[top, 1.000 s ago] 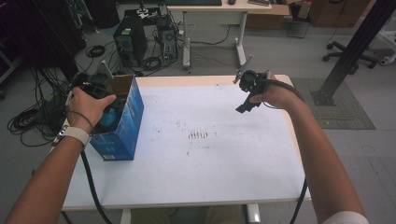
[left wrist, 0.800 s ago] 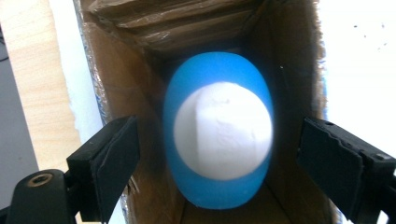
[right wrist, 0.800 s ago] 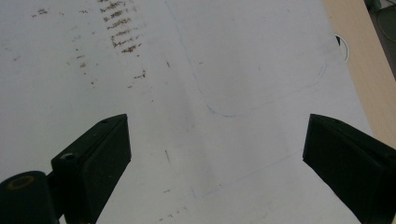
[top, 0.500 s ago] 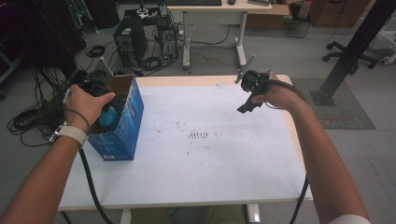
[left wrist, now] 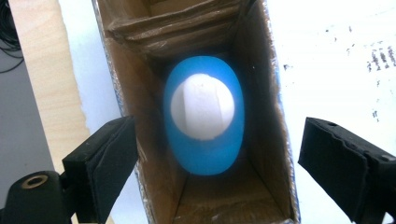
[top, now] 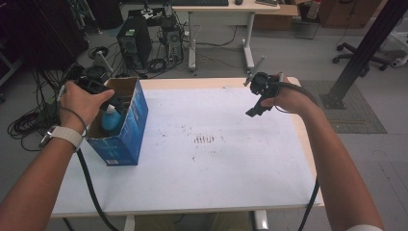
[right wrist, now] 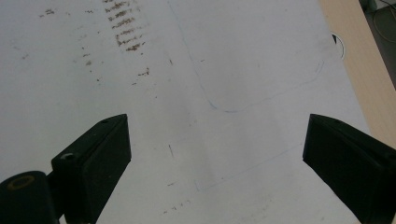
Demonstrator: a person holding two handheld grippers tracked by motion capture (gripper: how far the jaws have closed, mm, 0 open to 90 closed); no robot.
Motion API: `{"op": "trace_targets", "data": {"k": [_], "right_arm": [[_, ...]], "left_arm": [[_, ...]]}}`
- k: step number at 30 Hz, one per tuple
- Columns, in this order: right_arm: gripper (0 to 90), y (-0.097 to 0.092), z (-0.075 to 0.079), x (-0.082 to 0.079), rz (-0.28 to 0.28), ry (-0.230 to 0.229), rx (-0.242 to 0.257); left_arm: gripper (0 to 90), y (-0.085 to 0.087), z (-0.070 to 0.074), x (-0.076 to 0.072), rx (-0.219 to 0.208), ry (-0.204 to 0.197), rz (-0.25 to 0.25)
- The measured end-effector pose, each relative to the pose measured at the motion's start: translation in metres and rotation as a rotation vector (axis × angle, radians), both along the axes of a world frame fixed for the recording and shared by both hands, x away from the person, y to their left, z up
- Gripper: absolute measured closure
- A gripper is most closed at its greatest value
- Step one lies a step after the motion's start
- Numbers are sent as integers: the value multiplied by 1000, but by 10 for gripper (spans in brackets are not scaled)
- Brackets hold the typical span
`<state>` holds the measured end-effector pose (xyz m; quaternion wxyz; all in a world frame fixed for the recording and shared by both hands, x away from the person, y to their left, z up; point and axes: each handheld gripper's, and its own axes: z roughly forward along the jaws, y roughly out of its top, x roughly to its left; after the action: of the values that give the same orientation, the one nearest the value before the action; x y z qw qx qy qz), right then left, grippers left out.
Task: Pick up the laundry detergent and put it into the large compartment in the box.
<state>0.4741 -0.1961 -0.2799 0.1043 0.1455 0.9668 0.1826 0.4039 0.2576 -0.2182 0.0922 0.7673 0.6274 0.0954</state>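
Note:
A blue cardboard box (top: pixel 126 130) stands open-topped at the table's left side. Inside it a blue bottle with a white cap (top: pixel 110 120) stands upright. My left gripper (top: pixel 108 98) hangs over the box mouth, pointing down. In the left gripper view its jaws have just been opening and now stand wide on either side of the box (left wrist: pixel 135 93). The bottle (left wrist: pixel 205 154) lies below them, untouched by the pads. My right gripper (top: pixel 256 107) is held above the table's right half, open, with nothing between its fingers (right wrist: pixel 100 149).
The white table sheet (top: pixel 216 183) has dark smudges (top: pixel 204 139) near its middle and faint pen lines (right wrist: pixel 233 109). Beyond the table stand a computer tower (top: pixel 132 41), floor cables (top: pixel 24 125), a desk (top: pixel 231 9) and a black post (top: pixel 368 48).
My left hand has risen a little above the box. The right hand has kept still.

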Motion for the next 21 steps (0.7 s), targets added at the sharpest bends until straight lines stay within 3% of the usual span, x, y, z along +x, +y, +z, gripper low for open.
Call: {"op": "trace_targets", "data": {"k": [8,21], "right_arm": [[79,-1,1,-3,0,3,-3],[80,0,4,-6,0,-1,6]], "left_arm": [[120,-7,14,-6,5,-24,-40],[121,-24,31,-15,9,-19,-118]]}}
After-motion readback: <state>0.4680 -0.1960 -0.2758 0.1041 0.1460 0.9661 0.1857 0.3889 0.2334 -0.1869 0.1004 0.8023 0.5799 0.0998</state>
